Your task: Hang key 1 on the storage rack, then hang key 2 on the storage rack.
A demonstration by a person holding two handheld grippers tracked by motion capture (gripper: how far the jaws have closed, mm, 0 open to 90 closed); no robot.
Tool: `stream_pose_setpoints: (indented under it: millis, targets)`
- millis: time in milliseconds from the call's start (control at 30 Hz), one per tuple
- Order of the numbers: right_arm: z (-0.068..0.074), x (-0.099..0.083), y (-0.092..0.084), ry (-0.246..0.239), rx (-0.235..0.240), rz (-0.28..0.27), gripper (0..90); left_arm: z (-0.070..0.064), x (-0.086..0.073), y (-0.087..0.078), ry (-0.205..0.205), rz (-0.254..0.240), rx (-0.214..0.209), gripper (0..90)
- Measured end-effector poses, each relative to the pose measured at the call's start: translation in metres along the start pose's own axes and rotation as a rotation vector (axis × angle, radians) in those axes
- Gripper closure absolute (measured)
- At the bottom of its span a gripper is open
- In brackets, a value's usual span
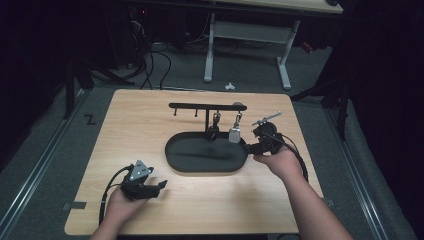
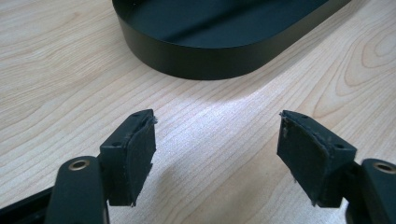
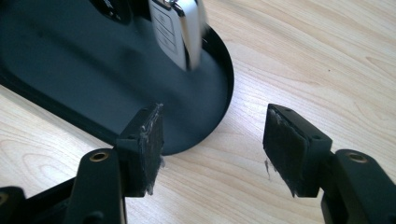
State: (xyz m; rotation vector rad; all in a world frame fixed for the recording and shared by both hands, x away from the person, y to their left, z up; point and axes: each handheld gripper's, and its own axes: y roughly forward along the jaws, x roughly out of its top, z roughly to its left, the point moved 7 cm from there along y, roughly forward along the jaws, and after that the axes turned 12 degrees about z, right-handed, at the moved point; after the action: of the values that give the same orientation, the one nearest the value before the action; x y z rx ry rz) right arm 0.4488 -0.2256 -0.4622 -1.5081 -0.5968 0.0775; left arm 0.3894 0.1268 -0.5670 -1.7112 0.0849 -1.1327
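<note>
A black oval tray lies mid-table under a black hook rack. Two key fobs hang from the rack: a dark one and a silver one. The silver fob hangs over the tray in the right gripper view. My right gripper sits at the tray's right end, just right of the silver fob; its jaws are open with nothing between them. My left gripper rests low at the front left, open and empty, facing the tray's wall.
The wooden table has bare room left of and behind the rack. Cables trail from both grippers. Beyond the far edge stand a desk frame and floor cables.
</note>
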Motion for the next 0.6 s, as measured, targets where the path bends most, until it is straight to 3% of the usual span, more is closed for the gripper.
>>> stream_pose_setpoints:
  millis: [167,433,600]
  targets:
    - [-0.004,-0.027,0.014,0.019,-0.037,-0.063,35.3,-0.003,0.002,0.003,0.018,0.006,-0.003,28.4]
    - [-0.009,-0.062,0.031,0.034,-0.036,-0.153,31.3,-0.005,0.006,0.003,0.030,-0.003,0.002,28.4]
    - [-0.013,-0.093,0.047,0.134,-0.011,-0.242,30.1,-0.007,0.007,0.003,0.034,-0.008,-0.003,28.3]
